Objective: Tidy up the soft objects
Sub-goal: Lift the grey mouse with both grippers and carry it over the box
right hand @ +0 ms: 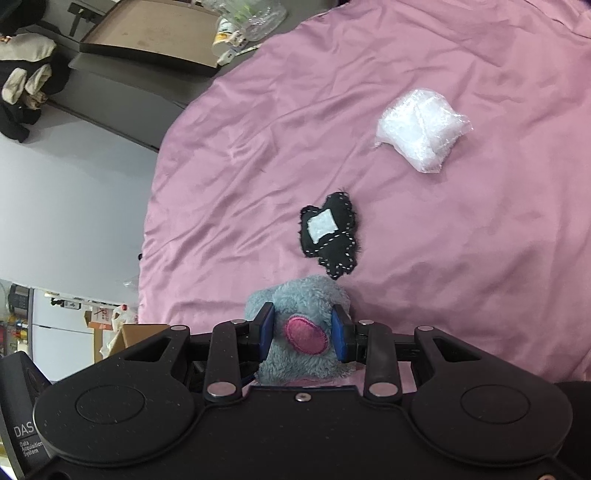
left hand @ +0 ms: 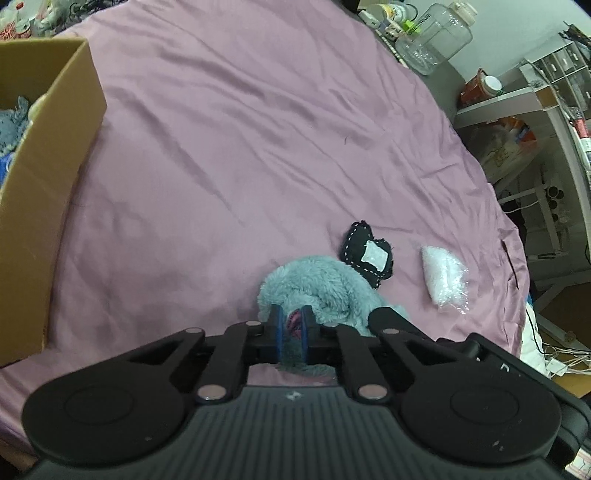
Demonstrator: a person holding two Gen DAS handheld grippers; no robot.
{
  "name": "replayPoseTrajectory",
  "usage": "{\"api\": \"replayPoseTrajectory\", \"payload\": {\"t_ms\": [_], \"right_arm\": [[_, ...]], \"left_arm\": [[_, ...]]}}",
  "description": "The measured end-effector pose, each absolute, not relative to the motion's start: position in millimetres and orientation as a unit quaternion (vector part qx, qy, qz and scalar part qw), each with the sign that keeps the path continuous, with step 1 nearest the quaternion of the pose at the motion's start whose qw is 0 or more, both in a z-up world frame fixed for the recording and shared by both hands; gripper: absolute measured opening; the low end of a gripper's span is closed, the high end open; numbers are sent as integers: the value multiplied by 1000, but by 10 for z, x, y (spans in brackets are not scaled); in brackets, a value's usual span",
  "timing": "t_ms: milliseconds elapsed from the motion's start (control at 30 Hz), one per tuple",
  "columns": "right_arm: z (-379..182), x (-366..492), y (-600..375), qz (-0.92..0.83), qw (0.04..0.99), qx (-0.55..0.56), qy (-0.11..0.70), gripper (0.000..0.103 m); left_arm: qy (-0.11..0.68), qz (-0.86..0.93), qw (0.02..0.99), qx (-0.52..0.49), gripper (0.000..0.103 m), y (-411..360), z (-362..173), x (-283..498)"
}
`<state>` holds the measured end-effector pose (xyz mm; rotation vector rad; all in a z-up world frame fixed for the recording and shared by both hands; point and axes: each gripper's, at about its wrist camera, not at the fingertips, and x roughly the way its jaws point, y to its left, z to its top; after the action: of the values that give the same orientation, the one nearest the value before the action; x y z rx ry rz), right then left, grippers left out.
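Observation:
A blue-grey plush toy (left hand: 317, 284) with a pink patch (right hand: 306, 336) lies on the purple sheet (left hand: 240, 147). My left gripper (left hand: 290, 321) is shut on a part of the plush. My right gripper (right hand: 303, 334) also holds the plush, its blue pads pressed on both sides of the pink patch. A black felt piece with white stitching (left hand: 367, 254) lies just beyond the plush; it also shows in the right wrist view (right hand: 330, 236). A white bubble-wrap packet (left hand: 445, 280) lies further right, also in the right wrist view (right hand: 424, 129).
An open cardboard box (left hand: 48, 177) stands on the sheet at the left, with a grey plush (left hand: 13, 125) inside. Shelves (left hand: 535, 122) and a clear jar (left hand: 436, 37) stand beyond the bed's right edge. A flat cardboard tray (right hand: 155, 33) sits off the bed.

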<state>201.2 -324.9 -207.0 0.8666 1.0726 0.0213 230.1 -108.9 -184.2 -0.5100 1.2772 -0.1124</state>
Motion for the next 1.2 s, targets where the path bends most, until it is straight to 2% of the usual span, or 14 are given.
{"api": "replayPoseTrajectory", "payload": {"t_ms": [767,1200], "right_arm": [[-1434,2030,-2577,97,809,359,455,32],[-1155,2038,-2005,137,820,330,447,32]], "left_arm": [[524,-31,813,-252,8,-356,-1170,2121],[497,-12,823,-273,8,230,-971,2002]]}}
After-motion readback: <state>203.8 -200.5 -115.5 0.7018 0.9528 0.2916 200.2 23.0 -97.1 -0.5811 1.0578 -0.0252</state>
